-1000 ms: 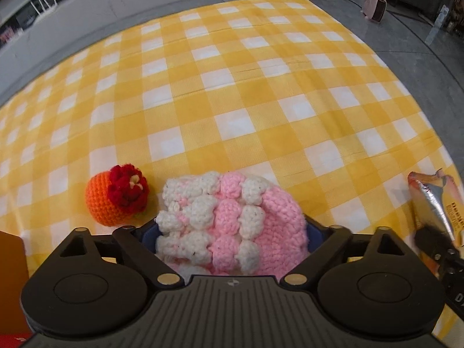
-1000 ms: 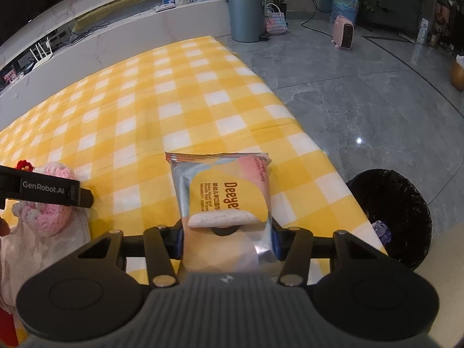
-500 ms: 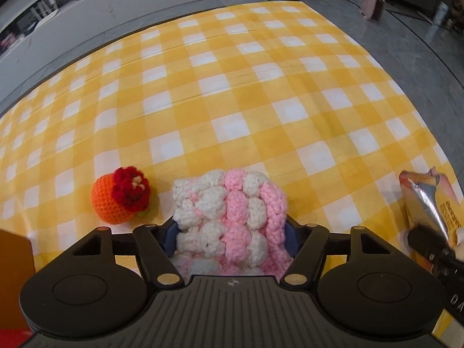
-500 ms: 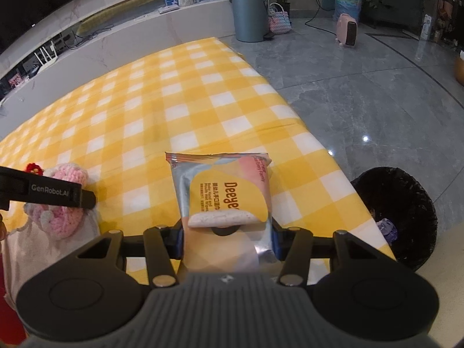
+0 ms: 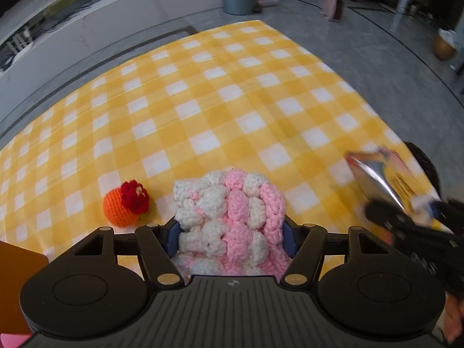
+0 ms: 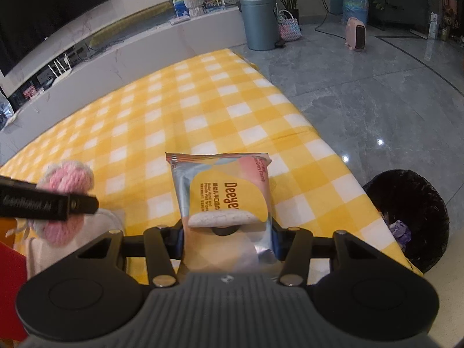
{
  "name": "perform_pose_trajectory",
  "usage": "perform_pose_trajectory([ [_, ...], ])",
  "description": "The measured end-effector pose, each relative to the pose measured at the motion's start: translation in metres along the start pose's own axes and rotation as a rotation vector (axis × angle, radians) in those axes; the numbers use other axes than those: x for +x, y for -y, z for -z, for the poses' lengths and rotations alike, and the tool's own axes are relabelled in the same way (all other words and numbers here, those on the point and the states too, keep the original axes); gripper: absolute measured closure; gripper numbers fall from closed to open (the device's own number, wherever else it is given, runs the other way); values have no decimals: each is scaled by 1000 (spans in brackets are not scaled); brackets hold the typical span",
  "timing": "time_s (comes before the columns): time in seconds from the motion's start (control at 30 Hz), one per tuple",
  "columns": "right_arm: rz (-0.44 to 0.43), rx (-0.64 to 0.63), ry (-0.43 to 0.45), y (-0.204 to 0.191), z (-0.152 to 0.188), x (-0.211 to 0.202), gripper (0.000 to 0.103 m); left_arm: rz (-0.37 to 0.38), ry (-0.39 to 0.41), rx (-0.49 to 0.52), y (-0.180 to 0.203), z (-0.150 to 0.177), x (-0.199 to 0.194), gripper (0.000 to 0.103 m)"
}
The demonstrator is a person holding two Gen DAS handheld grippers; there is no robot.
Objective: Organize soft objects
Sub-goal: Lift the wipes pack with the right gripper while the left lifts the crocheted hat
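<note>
While both grippers are loaded, nothing in either view shows a finished pile or container holding sorted items, so I judge the task to be at an early-to-middle stage.

Left gripper: its blue pads sit against both flanks of the pink-and-white crochet piece, which bulges up between them. Grip looks secure. The right wrist view shows the same piece clear of the checked cloth, carried in the air beside the left gripper's dark finger.

Right gripper: jaws at a middling width, clamped on the lower end of the wet-wipes pack. The pack stands out forward from the jaws, above the bench edge. In the left wrist view the pack appears at the right margin, blurred.

Left to do, as far as visible:
- the orange crochet ball with a red top lies on the yellow checked cloth, just beside the left gripper's left finger, untouched;
- both held items need a destination. An orange edge at lower left may be a box or bin; I cannot tell.

A black waste bin stands on the floor by the bench corner; probably not the target.

Rest of the cloth is bare.
</note>
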State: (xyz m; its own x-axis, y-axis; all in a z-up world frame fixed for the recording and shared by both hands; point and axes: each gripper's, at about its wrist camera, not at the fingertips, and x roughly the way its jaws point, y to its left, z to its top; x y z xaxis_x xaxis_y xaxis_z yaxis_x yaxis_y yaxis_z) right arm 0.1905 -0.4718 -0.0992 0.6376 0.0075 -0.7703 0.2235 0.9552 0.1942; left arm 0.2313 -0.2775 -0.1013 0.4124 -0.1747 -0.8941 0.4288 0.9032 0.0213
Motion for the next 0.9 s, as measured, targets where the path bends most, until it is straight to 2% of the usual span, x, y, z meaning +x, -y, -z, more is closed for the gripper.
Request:
perform_pose_trajectory([
  [0.17, -47, 16, 29, -5, -1, -10, 52, 62, 53, 38, 1, 10, -31, 28],
  [0.33, -77, 28, 52, -10, -2, -18, 52, 146, 66, -6, -10, 18, -54, 28],
  [0.47, -96, 29, 72, -13, -1, -26, 52, 159, 123, 9, -18, 25, -81, 28],
  [0.57, -126, 34, 96, -17, -3, -34, 52, 170, 175, -22, -34, 32, -102, 28],
  [0.73, -184, 48, 135, -23, -7, -46, 52, 118, 238, -87, -73, 46, -130, 28],
  [0.9, -204, 29, 164, -36, -9, -56, 52, 59, 264, -202, -123, 65, -152, 28],
])
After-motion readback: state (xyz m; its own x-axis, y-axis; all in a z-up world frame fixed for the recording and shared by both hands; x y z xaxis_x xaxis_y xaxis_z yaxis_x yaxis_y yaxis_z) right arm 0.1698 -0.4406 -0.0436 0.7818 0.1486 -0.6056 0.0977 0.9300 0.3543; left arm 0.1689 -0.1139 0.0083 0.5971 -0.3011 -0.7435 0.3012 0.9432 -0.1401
